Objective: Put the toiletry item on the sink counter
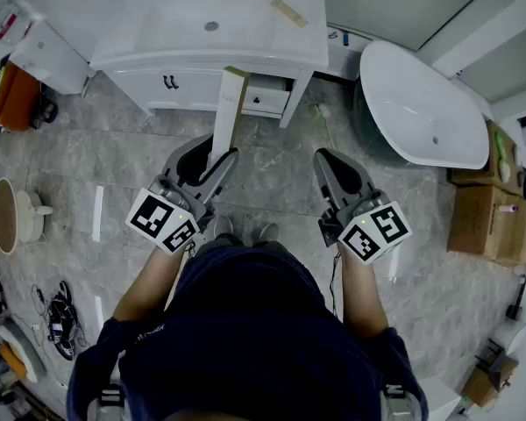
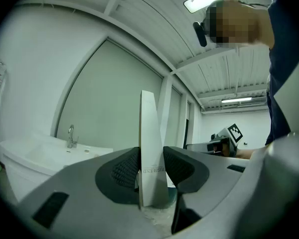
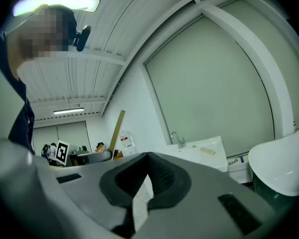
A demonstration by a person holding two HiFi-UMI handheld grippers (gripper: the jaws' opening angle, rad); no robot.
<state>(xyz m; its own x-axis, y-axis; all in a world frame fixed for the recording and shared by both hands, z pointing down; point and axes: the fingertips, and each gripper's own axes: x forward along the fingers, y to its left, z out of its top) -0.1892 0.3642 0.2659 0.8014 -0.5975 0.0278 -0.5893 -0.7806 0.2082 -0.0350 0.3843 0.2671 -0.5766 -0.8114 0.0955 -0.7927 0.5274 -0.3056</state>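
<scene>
Item: tall white box (image 1: 229, 103), side print too small to read. You held it clamped upright in L gripper (image 1: 212, 156); R gripper (image 1: 326, 158) jaws together, empty. Counter (image 1: 171, 49) ahead.

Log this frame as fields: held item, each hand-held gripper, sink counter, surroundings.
held item: long white box, upright between the left jaws
left hand-held gripper: shut on the long white box
right hand-held gripper: jaws together, nothing between them
sink counter: white, ahead of the person; box not yet on it
on counter: small tan item, right of the basin
nearby: white bathtub to the right, cardboard boxes beyond it
</scene>
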